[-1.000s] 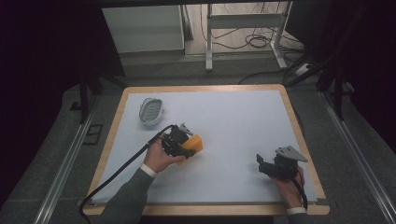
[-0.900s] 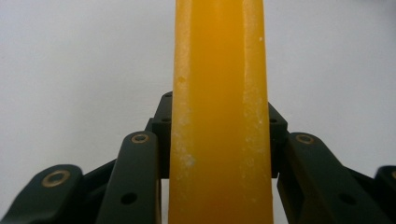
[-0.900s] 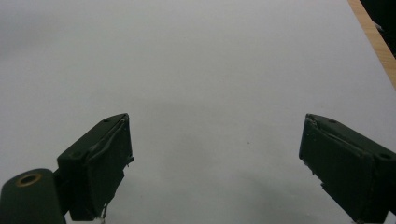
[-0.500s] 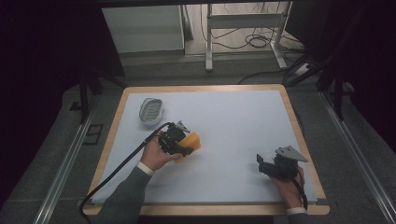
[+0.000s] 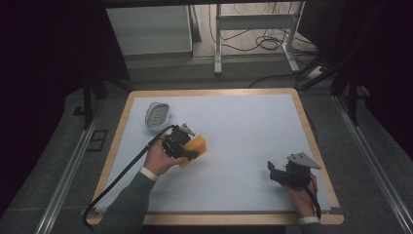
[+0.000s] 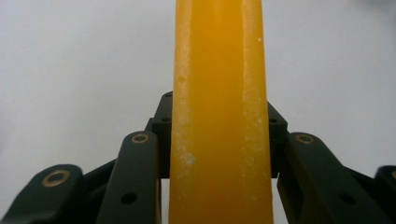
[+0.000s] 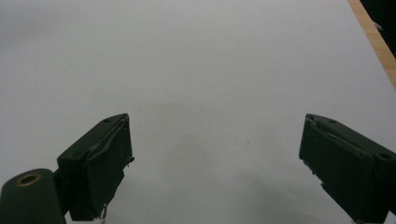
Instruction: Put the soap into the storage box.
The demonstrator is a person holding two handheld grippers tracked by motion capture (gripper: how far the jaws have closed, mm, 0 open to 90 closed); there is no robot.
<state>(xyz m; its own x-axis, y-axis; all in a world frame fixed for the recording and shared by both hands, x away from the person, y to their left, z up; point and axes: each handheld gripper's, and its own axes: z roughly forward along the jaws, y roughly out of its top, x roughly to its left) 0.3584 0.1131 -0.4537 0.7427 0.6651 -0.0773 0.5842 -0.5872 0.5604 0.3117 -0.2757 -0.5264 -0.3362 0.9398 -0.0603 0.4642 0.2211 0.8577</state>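
An orange-yellow block point(image 5: 197, 144) is clamped in my left gripper point(image 5: 188, 148), which is shut on it at the left middle of the white table point(image 5: 243, 117). In the left gripper view the block point(image 6: 219, 84) stands upright between the black jaws of the left gripper point(image 6: 219, 144) and both pads press its sides. At the right front, my right gripper point(image 5: 273, 172) rests low over the table. Its jaws stand wide apart with nothing between them, as the right gripper view shows for the right gripper point(image 7: 215, 158).
A small oval grey-white ribbed dish point(image 5: 157, 116) lies at the table's far left, just beyond the left gripper. A wooden rim point(image 5: 304, 117) frames the white surface. The left gripper's black cable point(image 5: 122, 175) trails off the front left edge.
My left gripper with the orange-yellow block has shifted slightly toward the far left. The right gripper has stayed where it was.
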